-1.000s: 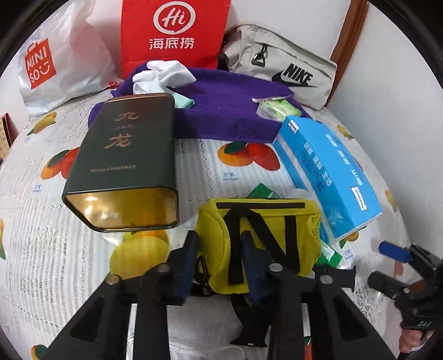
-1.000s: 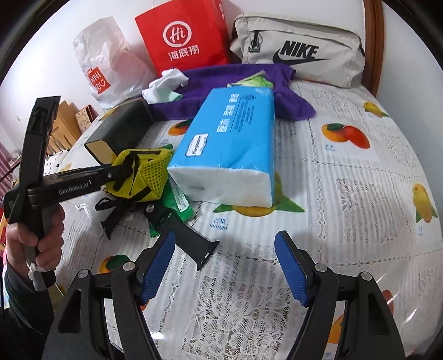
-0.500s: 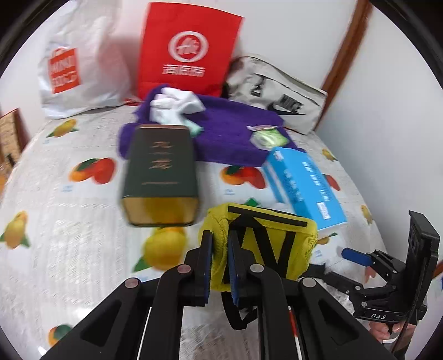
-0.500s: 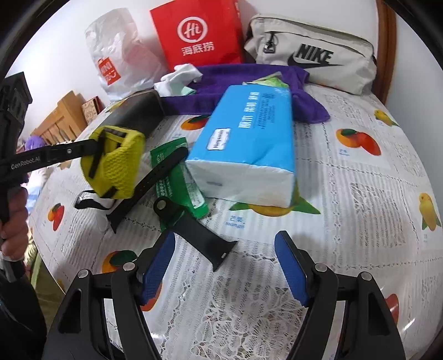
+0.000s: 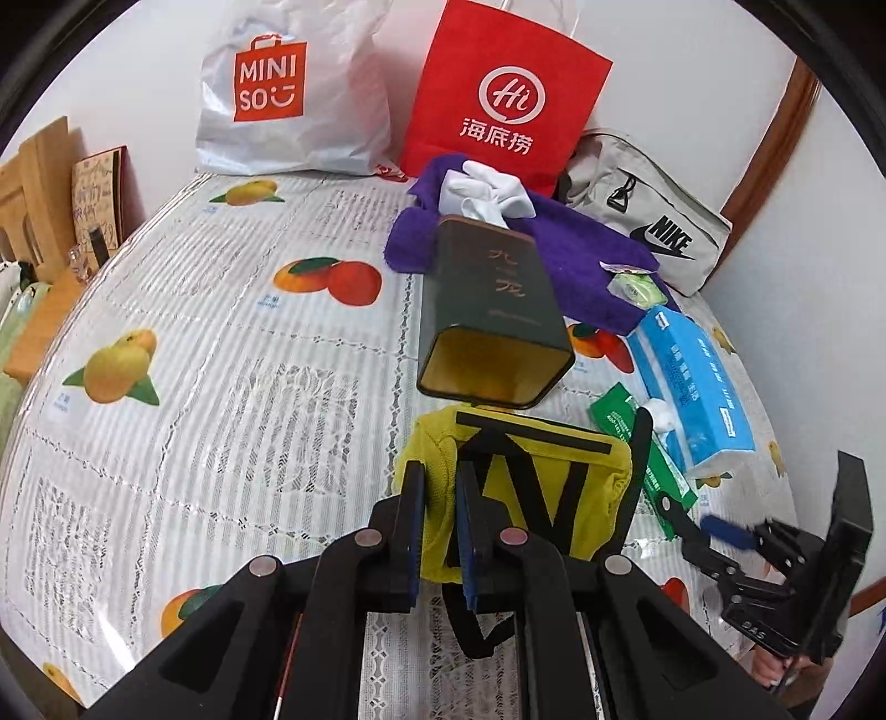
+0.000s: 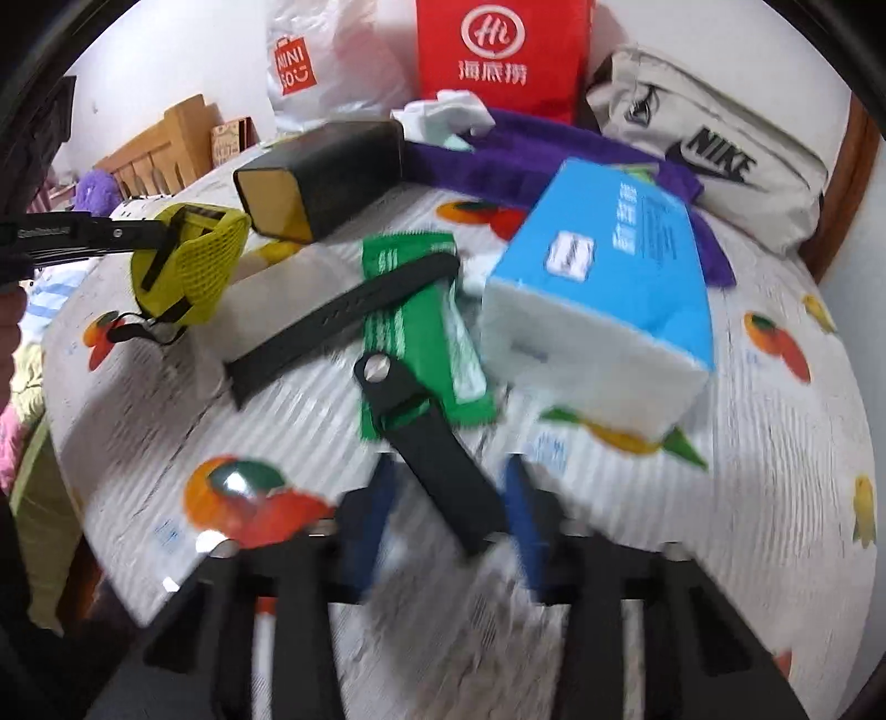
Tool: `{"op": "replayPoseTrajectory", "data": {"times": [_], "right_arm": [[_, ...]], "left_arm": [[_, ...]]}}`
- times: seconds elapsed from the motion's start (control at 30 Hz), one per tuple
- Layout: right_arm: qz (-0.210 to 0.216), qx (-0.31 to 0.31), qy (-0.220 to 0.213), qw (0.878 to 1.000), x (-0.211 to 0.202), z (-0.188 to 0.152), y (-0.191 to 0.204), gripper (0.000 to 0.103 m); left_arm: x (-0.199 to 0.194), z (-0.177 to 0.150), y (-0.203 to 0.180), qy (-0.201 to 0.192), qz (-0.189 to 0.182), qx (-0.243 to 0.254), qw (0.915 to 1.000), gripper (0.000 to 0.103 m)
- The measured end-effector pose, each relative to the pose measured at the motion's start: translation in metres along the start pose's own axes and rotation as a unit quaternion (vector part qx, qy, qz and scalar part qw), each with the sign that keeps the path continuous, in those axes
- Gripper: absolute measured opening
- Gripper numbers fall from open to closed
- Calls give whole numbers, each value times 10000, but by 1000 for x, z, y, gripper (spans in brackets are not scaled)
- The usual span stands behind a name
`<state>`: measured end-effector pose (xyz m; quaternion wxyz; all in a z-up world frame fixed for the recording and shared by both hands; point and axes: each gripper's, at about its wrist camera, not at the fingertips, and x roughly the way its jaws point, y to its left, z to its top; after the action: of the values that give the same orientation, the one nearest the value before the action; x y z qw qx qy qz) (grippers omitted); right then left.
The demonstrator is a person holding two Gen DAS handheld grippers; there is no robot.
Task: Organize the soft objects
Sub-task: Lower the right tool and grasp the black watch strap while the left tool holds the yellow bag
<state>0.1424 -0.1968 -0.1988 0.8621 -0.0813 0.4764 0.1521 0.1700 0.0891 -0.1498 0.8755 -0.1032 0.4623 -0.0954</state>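
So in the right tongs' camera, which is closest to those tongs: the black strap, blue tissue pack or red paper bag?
1. Black rubber strap, between the closing tongs.
2. Blue tissue pack, right of middle.
3. Red paper bag, at the back wall.

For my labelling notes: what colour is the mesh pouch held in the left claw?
The mesh pouch is yellow with black straps, clearest in the left wrist view.

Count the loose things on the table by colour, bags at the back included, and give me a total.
Red: 1, bag
White: 2, bag, cloth
Grey: 1, bag
Purple: 1, towel
Dark green: 1, tin
Green: 2, packet, wipes
Blue: 1, tissues
Yellow: 1, pouch
Black: 2, straps
Total: 12
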Motion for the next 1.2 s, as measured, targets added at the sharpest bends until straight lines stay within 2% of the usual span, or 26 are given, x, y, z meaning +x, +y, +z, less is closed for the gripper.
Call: {"op": "replayPoseTrajectory", "data": {"times": [0.1,0.27,0.3,0.33,0.37,0.6,0.73,0.83,1.07,1.2], "right_arm": [[171,-138,99,9997,-3,-3,7,31],[51,-223,45,9997,3,4,12,33],[29,-245,40,9997,4,6,13,32],[27,-276,33,9996,4,7,15,22],[54,-278,41,9996,4,8,16,21],[19,34,119,9999,-4,-4,11,22],[53,130,117,9998,-2,-2,13,29],[-68,49,-23,10000,0,-2,18,22],[140,344,-140,9992,-10,-6,8,21],[1,473,-208,9987,-22,-11,0,21]], "left_arm": [[2,-2,1,14,-75,-41,10000,11],[3,-5,3,55,-120,-33,9999,11],[3,-5,4,60,-124,-59,9999,11],[2,-6,5,57,-130,-80,9999,11],[2,-6,6,52,-139,-91,9998,11],[4,-8,10,111,-116,-110,9998,11],[14,-12,10,294,-89,-121,9995,12],[18,-14,7,276,-64,-68,9996,15],[18,-16,4,205,11,43,9998,13],[12,-15,4,166,-157,-59,9997,12]]}}
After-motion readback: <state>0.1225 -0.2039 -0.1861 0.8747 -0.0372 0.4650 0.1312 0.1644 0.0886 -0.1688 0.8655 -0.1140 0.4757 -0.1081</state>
